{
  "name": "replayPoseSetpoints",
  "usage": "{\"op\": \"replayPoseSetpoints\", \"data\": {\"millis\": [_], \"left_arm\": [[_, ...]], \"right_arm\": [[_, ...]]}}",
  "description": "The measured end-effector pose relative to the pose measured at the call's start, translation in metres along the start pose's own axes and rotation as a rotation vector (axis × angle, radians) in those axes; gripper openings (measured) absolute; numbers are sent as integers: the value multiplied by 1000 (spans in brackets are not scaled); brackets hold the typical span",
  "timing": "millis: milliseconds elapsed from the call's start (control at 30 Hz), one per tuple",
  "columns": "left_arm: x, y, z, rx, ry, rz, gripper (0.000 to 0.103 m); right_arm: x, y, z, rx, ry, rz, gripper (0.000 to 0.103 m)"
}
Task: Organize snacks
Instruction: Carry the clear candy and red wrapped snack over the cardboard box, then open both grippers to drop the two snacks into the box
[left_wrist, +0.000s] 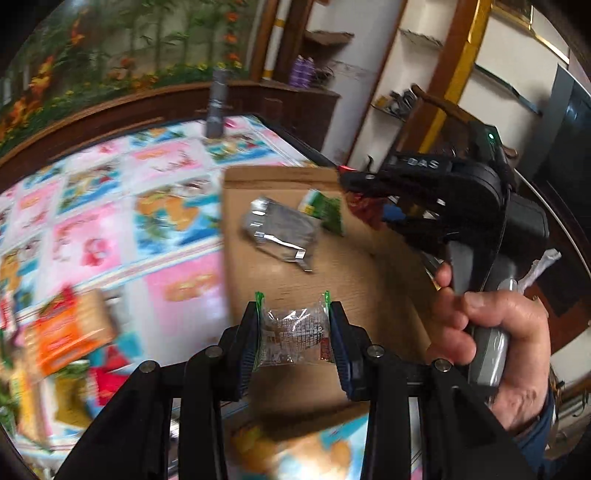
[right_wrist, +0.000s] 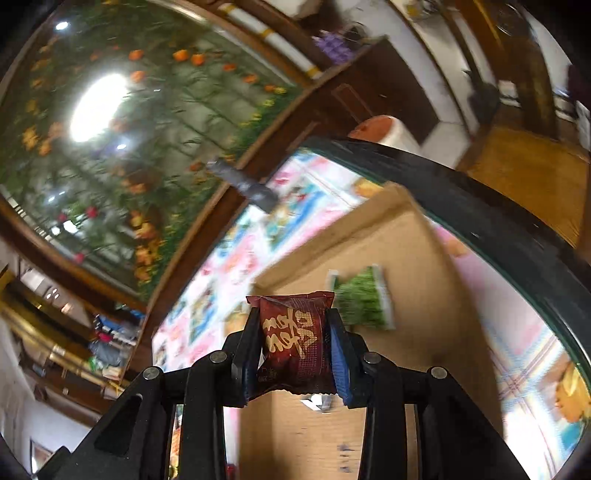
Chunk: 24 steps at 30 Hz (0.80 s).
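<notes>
The snacks are partly inside a shallow cardboard box (left_wrist: 332, 266) and partly outside it on the desk (left_wrist: 166, 206), which has a colourful patterned cover. In the left wrist view, the left gripper (left_wrist: 294, 339) has its jaws closed on a small clear-wrapped snack (left_wrist: 294, 338) with green ends, held over the near part of the box. Farther in the box lie a silver foil packet (left_wrist: 280, 232) and, just beside it, a green packet (left_wrist: 325, 210). To the left of the box, on the desk, an orange biscuit pack (left_wrist: 70, 328) is seen, but it is blurred. In the right wrist view, the right gripper (right_wrist: 293, 354) has its jaws closed on a dark red packet (right_wrist: 293, 339) with gold letters, above the box (right_wrist: 406, 295), and the green packet (right_wrist: 364, 299) lies just behind it. A dark cylinder (left_wrist: 217, 105) stands at the far edge of the desk.
</notes>
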<state>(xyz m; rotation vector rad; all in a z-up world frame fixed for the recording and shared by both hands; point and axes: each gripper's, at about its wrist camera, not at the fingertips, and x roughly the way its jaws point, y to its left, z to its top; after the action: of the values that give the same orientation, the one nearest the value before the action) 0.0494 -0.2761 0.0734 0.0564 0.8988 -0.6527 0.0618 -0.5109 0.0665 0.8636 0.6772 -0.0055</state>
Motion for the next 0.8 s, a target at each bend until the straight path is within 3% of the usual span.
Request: {"op": "replayPoseSetpoints", "data": {"millis": [300,800], "left_arm": [[49,-15,4,-11,65,-15,36],[61,-9,1,-22,82,-3,37]], "right_arm": [[12,-15,-5,29,72,-71,36],[25,-12,-11,35,109,-94,38]]}}
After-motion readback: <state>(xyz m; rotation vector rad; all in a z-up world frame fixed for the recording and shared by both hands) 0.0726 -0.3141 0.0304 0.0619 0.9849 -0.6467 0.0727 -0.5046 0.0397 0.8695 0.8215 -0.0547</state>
